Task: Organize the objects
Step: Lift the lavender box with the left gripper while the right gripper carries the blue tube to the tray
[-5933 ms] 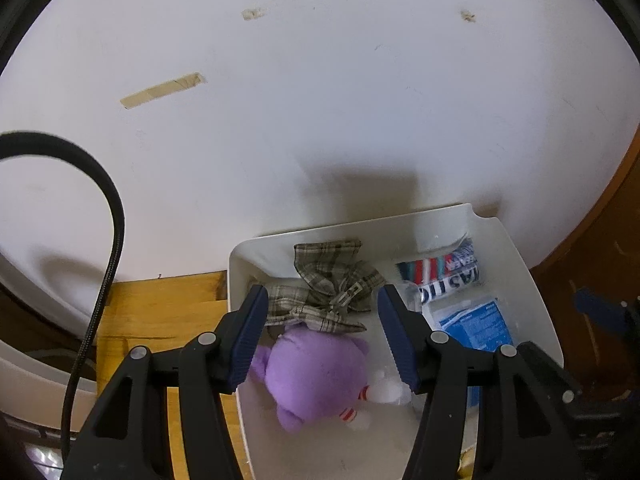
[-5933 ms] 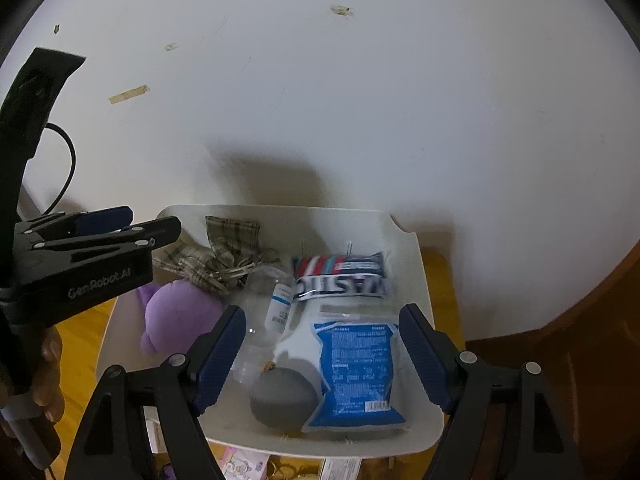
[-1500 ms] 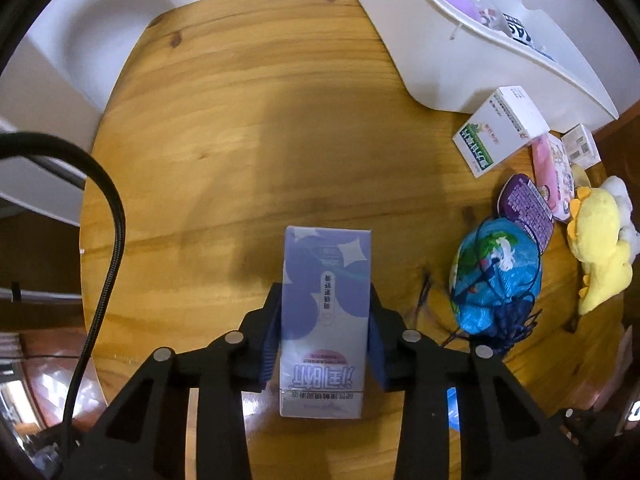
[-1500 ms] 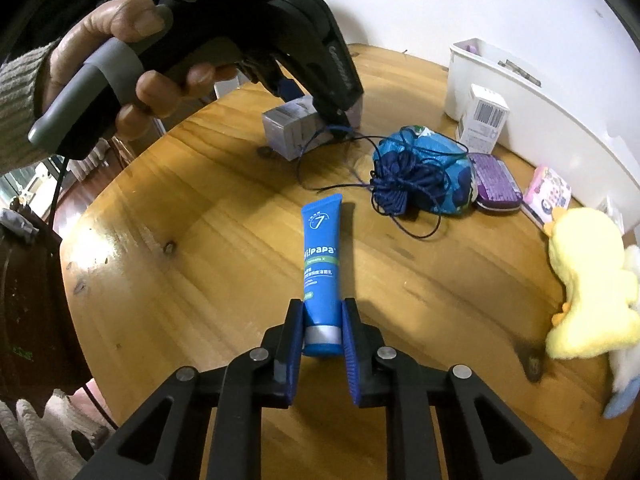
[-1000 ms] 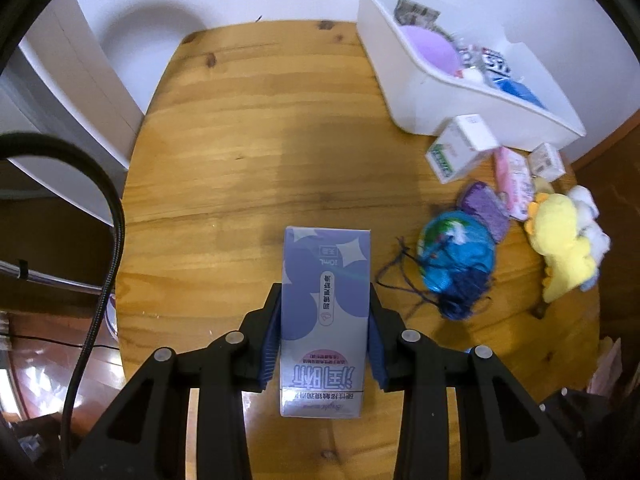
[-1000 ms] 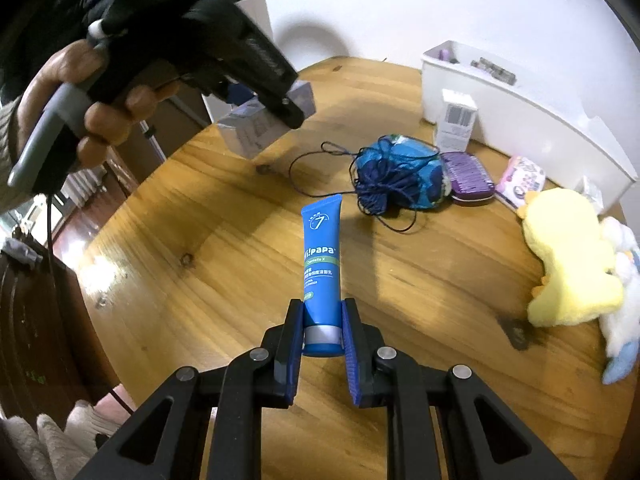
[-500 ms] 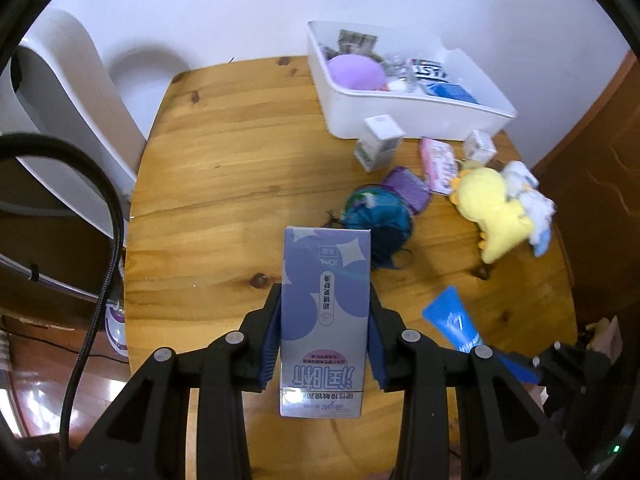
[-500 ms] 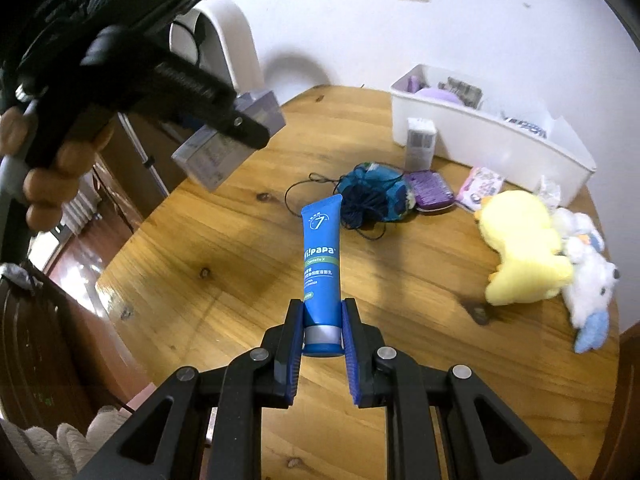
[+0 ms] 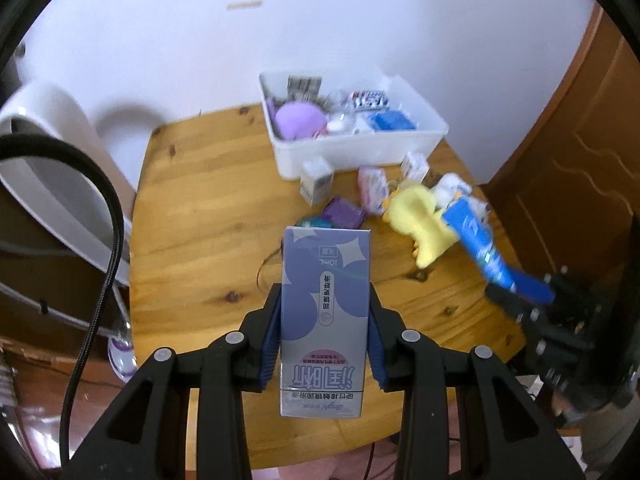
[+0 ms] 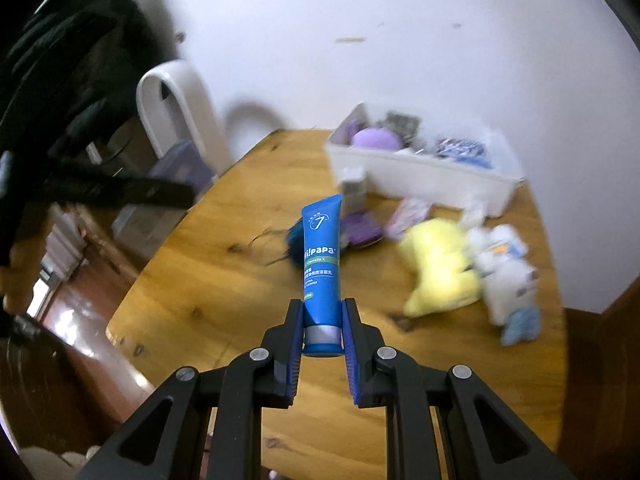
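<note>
My left gripper [image 9: 325, 322] is shut on a pale purple carton [image 9: 325, 304] and holds it high above the round wooden table [image 9: 200, 216]. My right gripper [image 10: 322, 322] is shut on a blue tube [image 10: 321, 264], also held high; the tube also shows at the right of the left wrist view [image 9: 480, 250]. A white bin [image 9: 360, 150] at the table's far side holds a purple plush [image 9: 298, 120], a blue packet [image 9: 390, 120] and other items; it also shows in the right wrist view [image 10: 424, 176].
On the table in front of the bin lie a small white box [image 9: 316, 180], a pink packet [image 9: 372, 184], a purple pouch [image 9: 344, 214], a yellow plush [image 9: 420, 224], a white plush [image 10: 504, 268] and a blue mesh bag [image 10: 296, 236]. A white chair [image 10: 176, 108] stands at the left.
Both grippers have risen and pulled back from the table, each still holding its item. The whole table and bin now show from farther away.
</note>
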Motion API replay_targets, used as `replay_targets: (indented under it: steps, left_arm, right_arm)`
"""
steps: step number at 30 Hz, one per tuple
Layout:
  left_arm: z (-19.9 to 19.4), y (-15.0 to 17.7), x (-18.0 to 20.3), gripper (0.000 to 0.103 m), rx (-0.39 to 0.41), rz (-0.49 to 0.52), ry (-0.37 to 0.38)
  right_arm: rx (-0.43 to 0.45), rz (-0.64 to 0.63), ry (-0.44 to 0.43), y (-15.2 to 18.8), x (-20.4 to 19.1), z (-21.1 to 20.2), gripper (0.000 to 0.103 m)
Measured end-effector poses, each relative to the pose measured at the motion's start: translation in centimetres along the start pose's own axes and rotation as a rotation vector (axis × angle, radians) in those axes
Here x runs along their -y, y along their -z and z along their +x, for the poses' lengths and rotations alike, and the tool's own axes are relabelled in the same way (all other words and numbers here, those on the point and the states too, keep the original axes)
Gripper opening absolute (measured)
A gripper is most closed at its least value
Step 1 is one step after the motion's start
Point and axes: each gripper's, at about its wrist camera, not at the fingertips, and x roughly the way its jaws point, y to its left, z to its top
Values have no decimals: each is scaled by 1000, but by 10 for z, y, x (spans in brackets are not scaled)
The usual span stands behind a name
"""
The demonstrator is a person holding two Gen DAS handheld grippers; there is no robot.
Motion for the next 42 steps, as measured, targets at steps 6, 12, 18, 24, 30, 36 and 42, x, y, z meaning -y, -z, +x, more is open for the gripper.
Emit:
replay_targets:
  steps: [6, 12, 18, 24, 30, 36, 42]
  left_arm:
    - [-28, -46, 20, 40, 96, 52, -33]
    - [-42, -100, 44, 40, 189, 99, -61]
    - [-31, -152, 65, 40, 241, 113, -51]
    - [1, -206, 76, 40, 262, 85, -48]
    - [46, -247, 74, 40, 270, 38, -61]
    - [116, -269, 53, 40, 185, -25, -65]
    - [184, -275, 30, 40, 67, -81, -66]
  right_arm:
    - [79, 43, 97, -54, 34, -35, 19]
    - [192, 56, 152, -117, 60, -70, 20]
    - [263, 74, 192, -171, 83, -81, 20]
    - [271, 110, 214, -210, 110, -57, 20]
    - [267, 146, 229, -243, 139, -23, 20]
    - [203, 210, 220, -258, 171, 34, 20]
    - [91, 256, 205, -257, 197, 102, 20]
